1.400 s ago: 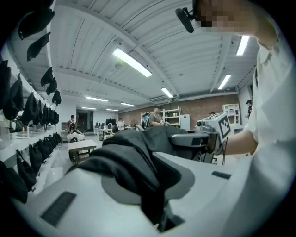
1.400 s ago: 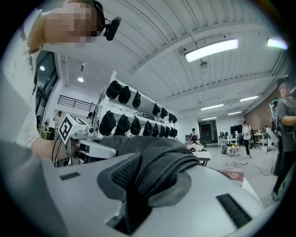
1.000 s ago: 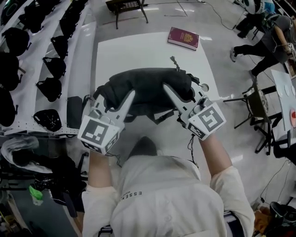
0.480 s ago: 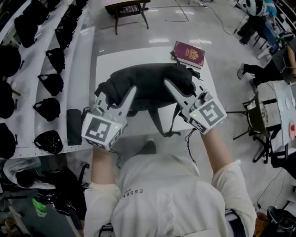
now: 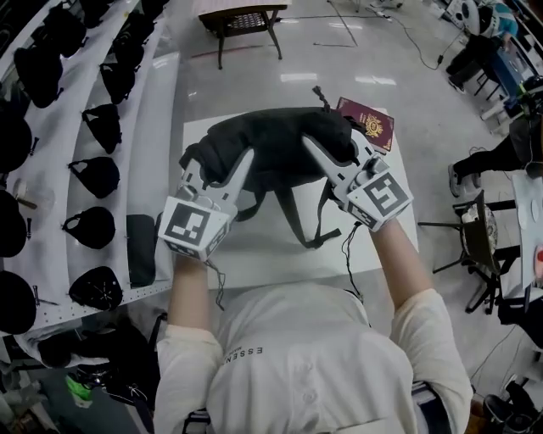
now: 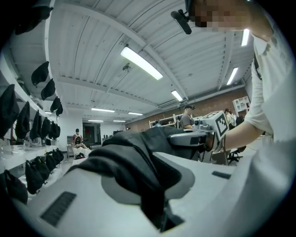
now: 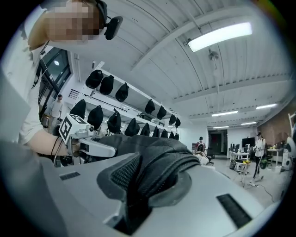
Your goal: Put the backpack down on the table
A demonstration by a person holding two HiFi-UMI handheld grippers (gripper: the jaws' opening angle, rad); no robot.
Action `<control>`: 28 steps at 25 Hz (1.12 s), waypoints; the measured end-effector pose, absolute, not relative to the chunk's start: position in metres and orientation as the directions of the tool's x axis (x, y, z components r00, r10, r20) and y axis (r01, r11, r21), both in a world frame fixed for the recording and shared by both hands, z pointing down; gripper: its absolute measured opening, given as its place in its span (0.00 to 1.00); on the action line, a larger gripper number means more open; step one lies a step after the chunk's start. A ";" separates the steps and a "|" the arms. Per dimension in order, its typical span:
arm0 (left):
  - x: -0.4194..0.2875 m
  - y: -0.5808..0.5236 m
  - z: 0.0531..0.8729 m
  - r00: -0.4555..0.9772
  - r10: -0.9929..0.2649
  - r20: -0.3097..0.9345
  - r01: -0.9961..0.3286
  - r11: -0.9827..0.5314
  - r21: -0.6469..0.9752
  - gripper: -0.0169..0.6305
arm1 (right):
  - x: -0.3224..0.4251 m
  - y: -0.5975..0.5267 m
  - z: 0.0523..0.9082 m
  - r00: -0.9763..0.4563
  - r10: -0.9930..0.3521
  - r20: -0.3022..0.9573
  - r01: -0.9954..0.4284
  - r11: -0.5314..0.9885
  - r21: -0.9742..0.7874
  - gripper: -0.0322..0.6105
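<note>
In the head view both my grippers hold a black backpack (image 5: 276, 140) up over the far half of a white table (image 5: 254, 258). The left gripper (image 5: 216, 168) is shut on the bag's left side. The right gripper (image 5: 338, 151) is shut on its right side. Two straps (image 5: 299, 219) dangle from the bag toward the tabletop. Dark fabric (image 6: 132, 162) fills the jaws of the left gripper (image 6: 148, 185) in the left gripper view, with the right gripper (image 6: 203, 134) across the bag. A mesh strap (image 7: 157, 169) sits pinched in the right gripper (image 7: 148, 185) in the right gripper view.
A red book (image 5: 371, 121) lies at the table's far right corner, just beside the bag. White shelves (image 5: 140, 144) with several black bags run along the left. A dark bench (image 5: 242, 19) stands beyond the table and a folding chair (image 5: 475, 229) to the right.
Both grippers and the backpack have moved forward, from the near edge to over the table's far half. The straps now hang above the tabletop. The grips are unchanged.
</note>
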State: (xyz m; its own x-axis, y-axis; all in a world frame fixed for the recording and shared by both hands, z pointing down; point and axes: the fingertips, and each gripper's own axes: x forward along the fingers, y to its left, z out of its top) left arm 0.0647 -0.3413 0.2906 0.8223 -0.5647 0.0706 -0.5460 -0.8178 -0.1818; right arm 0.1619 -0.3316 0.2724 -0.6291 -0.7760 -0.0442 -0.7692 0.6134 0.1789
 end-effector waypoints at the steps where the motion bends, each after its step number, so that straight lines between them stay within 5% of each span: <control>1: 0.067 -0.352 0.293 0.823 -0.564 0.070 -0.545 -0.818 -0.183 0.14 | 0.164 -0.343 0.275 -0.629 -0.776 -0.044 -0.769 0.614 0.176 0.18; 15: 0.079 -0.455 0.361 0.787 -0.608 0.104 -0.590 -0.792 -0.160 0.14 | 0.179 -0.452 0.344 -0.644 -0.765 0.026 -0.760 0.643 0.091 0.18; 28: 0.076 -0.430 0.401 0.777 -0.598 0.196 -0.600 -0.798 -0.058 0.14 | 0.181 -0.425 0.387 -0.639 -0.767 0.063 -0.769 0.638 -0.039 0.18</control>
State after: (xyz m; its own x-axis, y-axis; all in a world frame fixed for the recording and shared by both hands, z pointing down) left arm 0.0764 -0.4296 0.4009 0.7771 -0.5981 0.1959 -0.5996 -0.7982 -0.0582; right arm 0.1805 -0.4252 0.3866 -0.6388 -0.7668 0.0632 -0.7693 0.6377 -0.0388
